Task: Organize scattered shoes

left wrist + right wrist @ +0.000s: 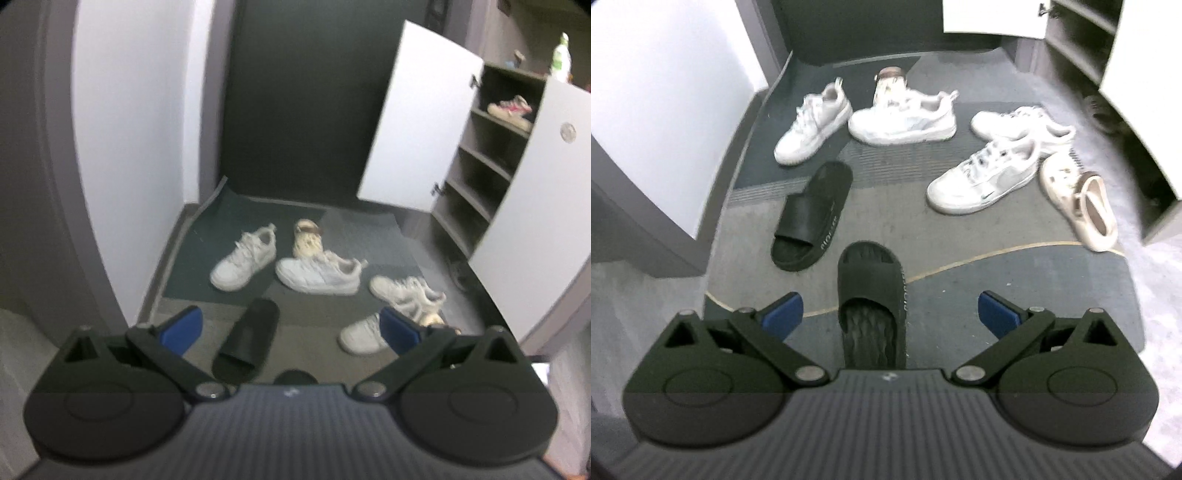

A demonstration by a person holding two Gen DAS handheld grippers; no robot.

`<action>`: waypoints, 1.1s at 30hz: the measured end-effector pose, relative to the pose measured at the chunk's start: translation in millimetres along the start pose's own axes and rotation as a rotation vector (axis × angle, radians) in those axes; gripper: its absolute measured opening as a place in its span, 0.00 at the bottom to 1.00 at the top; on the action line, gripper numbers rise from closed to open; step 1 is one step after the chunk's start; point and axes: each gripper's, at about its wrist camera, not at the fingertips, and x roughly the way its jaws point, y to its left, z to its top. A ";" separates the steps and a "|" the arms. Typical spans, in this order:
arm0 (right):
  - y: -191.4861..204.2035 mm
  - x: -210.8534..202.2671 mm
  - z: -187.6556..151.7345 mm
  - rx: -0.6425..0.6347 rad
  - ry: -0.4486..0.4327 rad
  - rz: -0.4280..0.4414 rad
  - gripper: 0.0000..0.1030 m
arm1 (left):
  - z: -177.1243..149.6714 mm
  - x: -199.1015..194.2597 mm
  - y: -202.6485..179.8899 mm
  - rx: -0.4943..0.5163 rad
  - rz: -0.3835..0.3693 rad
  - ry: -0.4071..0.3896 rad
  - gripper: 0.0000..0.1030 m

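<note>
Right tool (890, 314) spread above black slide (872, 295).

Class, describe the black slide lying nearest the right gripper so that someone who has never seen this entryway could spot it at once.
Start at the open shoe cabinet with white doors and look down to the shoes strewn on the floor mat. Nearest the camera, between the open fingers of the right gripper, lies one black slide. Unlike the smooth-strapped black slide beside it, this one shows a ridged footbed and points straight away.

Your carpeted floor (1015, 280) carries four white sneakers (903, 120), two black slides (812, 214) and what look like two cream clogs (1082, 199).
</note>
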 end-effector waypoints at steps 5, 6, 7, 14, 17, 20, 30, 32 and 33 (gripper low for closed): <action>-8.5 -71.4 20.6 0.053 -0.076 0.024 1.00 | -1.7 -1.6 11.1 0.010 0.003 0.005 1.00; -9.8 -78.4 21.3 0.083 -0.103 0.056 1.00 | -3.3 -0.4 12.0 0.033 -0.003 0.018 1.00; -10.2 -84.6 21.9 0.107 -0.127 0.096 1.00 | -4.4 0.6 12.8 0.060 -0.005 0.028 1.00; -2.7 -117.9 38.5 0.194 -0.234 0.357 1.00 | 3.0 20.7 25.0 0.303 0.068 0.069 1.00; -2.1 -119.1 39.8 0.203 -0.234 0.419 1.00 | 4.0 58.6 24.7 0.354 0.070 0.106 1.00; -5.9 -114.4 37.2 0.238 -0.187 0.446 1.00 | -2.2 116.7 24.6 0.389 0.055 0.163 1.00; -15.0 -64.5 40.8 0.354 -0.036 0.371 1.00 | -67.0 350.2 52.2 0.417 -0.070 0.325 1.00; -13.9 -49.1 50.4 0.380 -0.002 0.375 1.00 | -82.3 402.1 62.3 0.434 -0.079 0.375 1.00; -14.2 -42.2 55.3 0.400 0.009 0.375 1.00 | -86.9 420.2 66.5 0.434 -0.083 0.389 1.00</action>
